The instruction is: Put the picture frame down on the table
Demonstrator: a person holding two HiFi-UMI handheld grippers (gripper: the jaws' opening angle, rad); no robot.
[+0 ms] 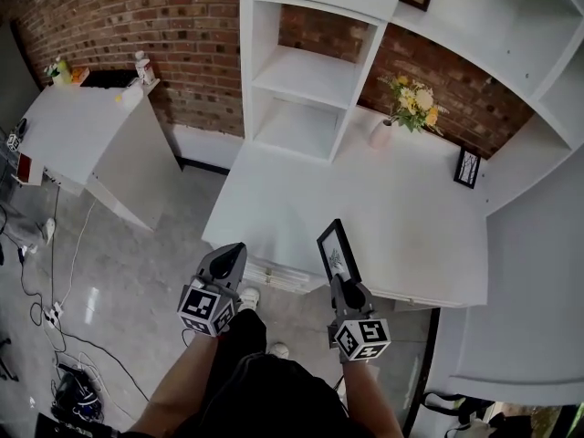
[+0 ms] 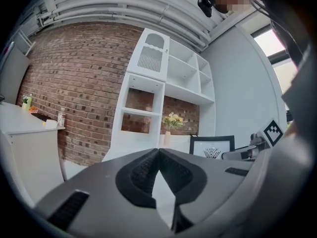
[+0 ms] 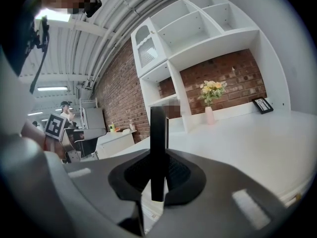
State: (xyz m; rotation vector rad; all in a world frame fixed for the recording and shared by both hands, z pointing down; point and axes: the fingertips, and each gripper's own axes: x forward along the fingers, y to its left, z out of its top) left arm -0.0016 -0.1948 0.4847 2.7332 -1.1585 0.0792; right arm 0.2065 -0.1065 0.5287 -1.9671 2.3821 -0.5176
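Observation:
My right gripper [image 1: 338,281] is shut on a black picture frame [image 1: 336,249], gripping its lower edge and holding it upright over the front edge of the white table [image 1: 401,226]. In the right gripper view the frame [image 3: 157,148] stands edge-on between the jaws, with both pads pressed on it. My left gripper [image 1: 235,248] hovers at the table's front left corner, shut and holding nothing; its pads meet at the tips [image 2: 158,151]. The left gripper view shows the frame [image 2: 212,147] face-on, with a dark drawing on white.
A white shelf unit [image 1: 306,80] stands at the back of the table against a brick wall. A vase of yellow flowers [image 1: 411,108] and a small black frame [image 1: 467,166] sit at the back right. A white counter [image 1: 82,126] stands left; cables [image 1: 55,318] lie on the floor.

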